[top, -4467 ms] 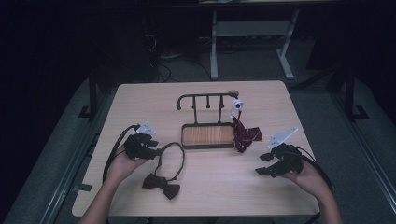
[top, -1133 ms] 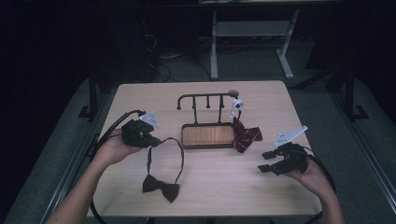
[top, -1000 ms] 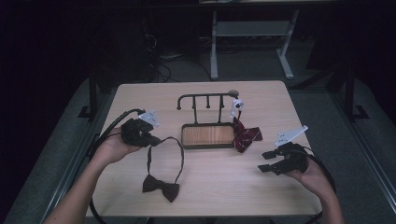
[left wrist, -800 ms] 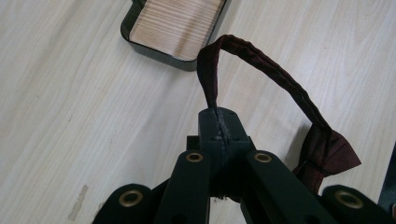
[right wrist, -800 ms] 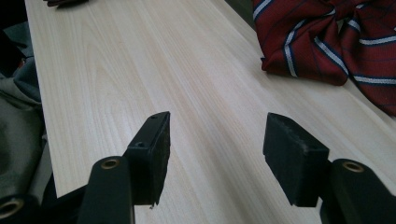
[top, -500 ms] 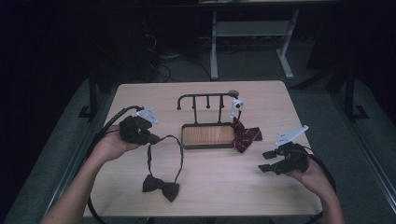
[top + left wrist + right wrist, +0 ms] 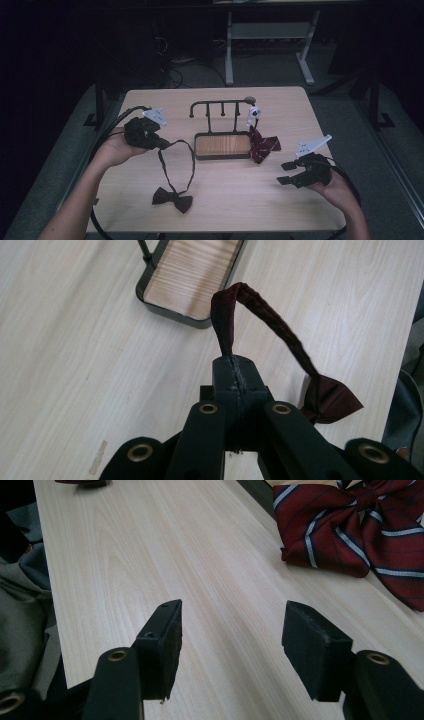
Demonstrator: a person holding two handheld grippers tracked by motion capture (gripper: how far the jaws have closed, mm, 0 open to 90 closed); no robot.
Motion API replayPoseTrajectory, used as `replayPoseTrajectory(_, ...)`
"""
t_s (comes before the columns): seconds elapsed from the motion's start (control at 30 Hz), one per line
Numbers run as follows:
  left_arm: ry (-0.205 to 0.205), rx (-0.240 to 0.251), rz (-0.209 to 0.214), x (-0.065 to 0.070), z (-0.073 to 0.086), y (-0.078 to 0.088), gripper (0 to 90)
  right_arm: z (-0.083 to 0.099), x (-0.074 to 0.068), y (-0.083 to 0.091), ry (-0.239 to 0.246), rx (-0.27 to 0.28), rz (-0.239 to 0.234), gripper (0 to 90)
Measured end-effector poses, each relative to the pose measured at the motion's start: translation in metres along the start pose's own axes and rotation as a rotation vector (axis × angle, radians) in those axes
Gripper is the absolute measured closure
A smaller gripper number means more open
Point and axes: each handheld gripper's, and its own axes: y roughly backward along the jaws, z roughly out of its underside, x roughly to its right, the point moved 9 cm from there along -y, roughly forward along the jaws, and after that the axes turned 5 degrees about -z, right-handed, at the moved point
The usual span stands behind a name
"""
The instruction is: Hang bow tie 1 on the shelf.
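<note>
A dark maroon bow tie (image 7: 172,199) lies near the table's front edge, and its strap (image 7: 190,159) loops up to my left gripper (image 7: 166,144). In the left gripper view that gripper (image 7: 235,371) is shut on the strap (image 7: 224,322), which arches over to the bow (image 7: 330,397). My right gripper (image 7: 285,173) rests at the right side of the table. It stands open (image 7: 230,625) with bare wood between its fingers. A red striped bow tie (image 7: 263,144) (image 7: 345,530) lies beyond it, against the stand.
A black hook stand (image 7: 220,103) with a wooden tray base (image 7: 222,145) (image 7: 195,270) sits mid-table. A small white clip (image 7: 254,112) hangs at its right end above the striped tie. Cables trail from both grippers over the table's edges.
My left gripper has drawn the strap away from the person, toward the far left, stretching the loop while the bow stays put. The right gripper has hardly moved.
</note>
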Motion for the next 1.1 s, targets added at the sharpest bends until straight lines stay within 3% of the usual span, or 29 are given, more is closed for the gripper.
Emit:
replayPoseTrajectory(0.17, -0.002, 0.006, -0.004, -0.001, -0.005, 0.005, 90.0, -0.001, -0.002, 0.0, 0.007, -0.004, 0.0, 41.2)
replayPoseTrajectory(0.53, 0.003, 0.008, 0.045, -0.003, -0.011, 0.01, 90.0, -0.002, -0.002, 0.0, 0.014, -0.006, 0.007, 41.5)
replayPoseTrajectory(1.1, -0.008, 0.017, 0.033, -0.01, -0.031, 0.024, 90.0, -0.002, -0.003, 0.001, 0.013, -0.004, 0.002, 41.1)
